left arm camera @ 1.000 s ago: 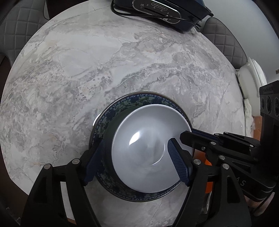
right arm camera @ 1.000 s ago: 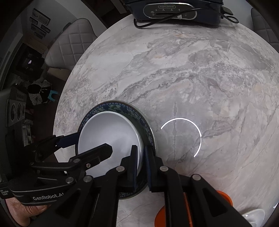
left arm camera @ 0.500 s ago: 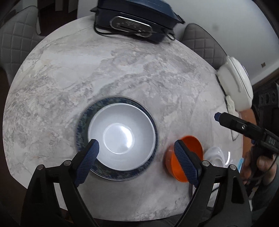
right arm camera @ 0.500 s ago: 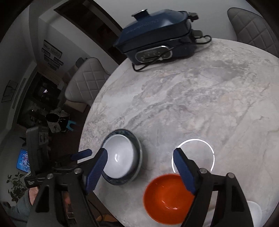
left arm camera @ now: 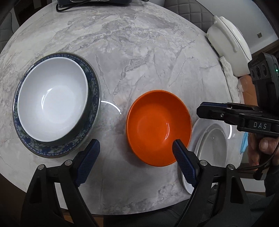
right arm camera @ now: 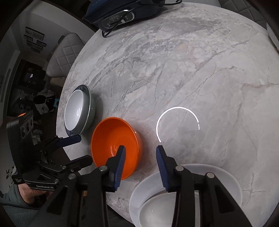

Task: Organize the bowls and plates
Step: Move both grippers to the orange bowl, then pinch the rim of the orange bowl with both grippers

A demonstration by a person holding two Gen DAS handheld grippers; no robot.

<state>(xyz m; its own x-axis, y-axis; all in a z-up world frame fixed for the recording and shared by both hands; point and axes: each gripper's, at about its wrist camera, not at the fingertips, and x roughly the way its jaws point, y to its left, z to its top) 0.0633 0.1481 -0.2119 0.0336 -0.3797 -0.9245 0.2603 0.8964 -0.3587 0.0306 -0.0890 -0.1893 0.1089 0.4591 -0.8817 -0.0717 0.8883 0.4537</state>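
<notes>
A white bowl sits in a blue-patterned plate at the table's left; both also show in the right wrist view. An orange bowl stands mid-table near the front edge, also seen in the right wrist view. A white plate with a clear bowl in it lies at the front right. My left gripper is open and empty, straddling the orange bowl's near left rim. My right gripper is open and empty, with the orange bowl's right rim between its fingers.
A dark blue electric cooker with its cord sits at the table's far edge. A white lidded pot stands off the right side. Grey quilted chairs surround the marble table.
Both grippers let go of the white bowl, left it in the blue plate, opened, pulled back and shifted right to the orange bowl.
</notes>
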